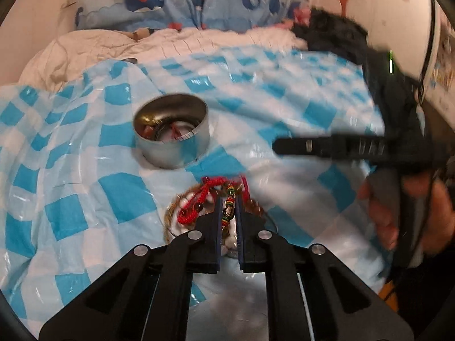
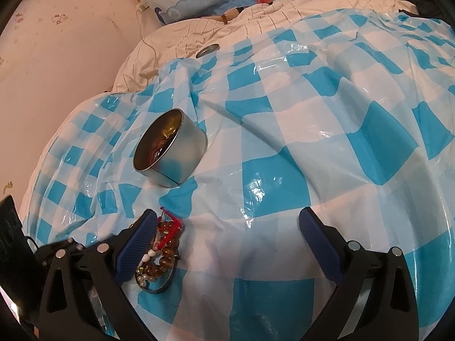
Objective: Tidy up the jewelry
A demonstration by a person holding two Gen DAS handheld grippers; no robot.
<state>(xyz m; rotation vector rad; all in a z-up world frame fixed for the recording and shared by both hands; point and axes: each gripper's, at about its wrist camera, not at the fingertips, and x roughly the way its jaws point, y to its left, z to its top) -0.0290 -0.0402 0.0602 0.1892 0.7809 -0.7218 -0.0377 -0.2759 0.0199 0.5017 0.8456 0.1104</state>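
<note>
My left gripper (image 1: 229,200) is shut on a bracelet of red, green and yellow beads (image 1: 229,209), which runs up between its blue pads. Just left of it lies a red braided bracelet (image 1: 199,199) on a heap of amber and pearl beads (image 2: 160,258) in a shallow round dish (image 2: 167,282). Beyond the heap stands a round metal tin (image 1: 173,130) with some jewelry inside. My right gripper (image 2: 227,236) stands open and wide over the checked sheet, its left finger (image 2: 139,241) right beside the bead heap and nothing between its pads.
A blue-and-white checked plastic sheet (image 2: 298,142) covers a soft, lumpy bed. A metal lid (image 2: 207,50) lies at its far edge on the cream quilt (image 2: 256,20). A whale-print pillow (image 1: 148,0) and dark clothing (image 1: 335,31) lie at the back. A hand (image 1: 398,216) holds the right gripper.
</note>
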